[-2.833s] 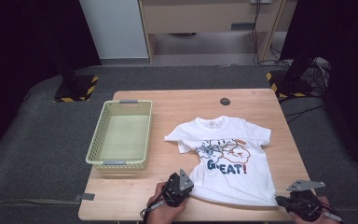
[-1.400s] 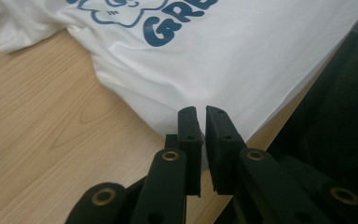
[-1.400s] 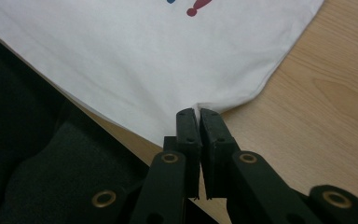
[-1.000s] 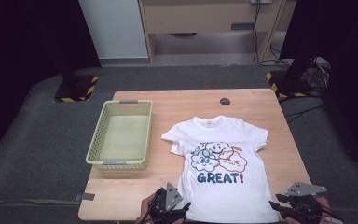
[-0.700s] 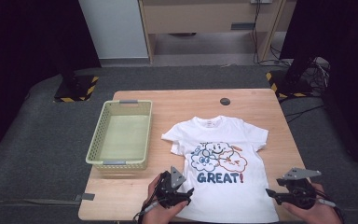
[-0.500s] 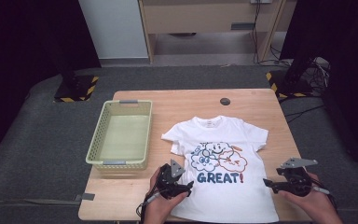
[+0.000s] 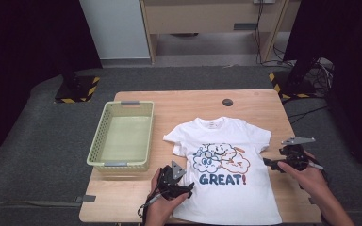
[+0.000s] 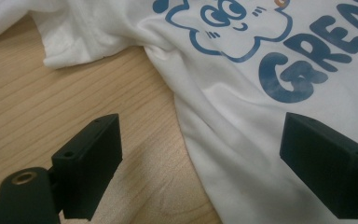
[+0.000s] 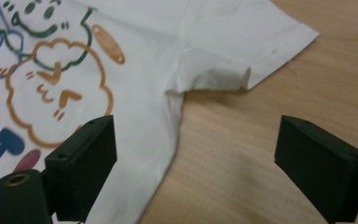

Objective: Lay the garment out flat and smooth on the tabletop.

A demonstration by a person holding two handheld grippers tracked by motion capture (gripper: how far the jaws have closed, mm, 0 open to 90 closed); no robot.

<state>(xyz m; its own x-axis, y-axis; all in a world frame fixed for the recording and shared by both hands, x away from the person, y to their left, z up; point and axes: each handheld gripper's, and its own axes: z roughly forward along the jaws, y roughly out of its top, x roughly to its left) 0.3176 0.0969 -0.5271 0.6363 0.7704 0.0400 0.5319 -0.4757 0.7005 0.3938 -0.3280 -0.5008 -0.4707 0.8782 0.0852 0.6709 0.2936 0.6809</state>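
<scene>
While the white T-shirt (image 7: 226, 165) lies flat and face up on the wooden bench (image 7: 188, 101), collar away from us and hem hanging just over the near edge, we hold a claw at each of its side seams. The left claw (image 7: 181, 187) sits at the shirt's left edge below the sleeve; in the left gripper view its jaws stand wide apart, one over bare wood and one over the cloth, so the side edge of the T-shirt (image 8: 242, 121) runs between them without being pinched. These jaws have just been opening. The right claw (image 7: 269, 163) mirrors it at the right edge, near the armpit; in the right gripper view its jaws are spread as well and have just been opening, with the seam of the T-shirt (image 9: 158, 112) and bare bench between them and nothing gripped.

We judge this symmetry to be deliberate: taking both sides at matching height would let us lift or fold the garment evenly, without skewing the print. The left sleeve (image 7: 174, 141) is bunched inward rather than spread, which may want smoothing. The green basket (image 7: 122, 162) stands well apart to the left, empty, probably where the shirt ends up.
</scene>
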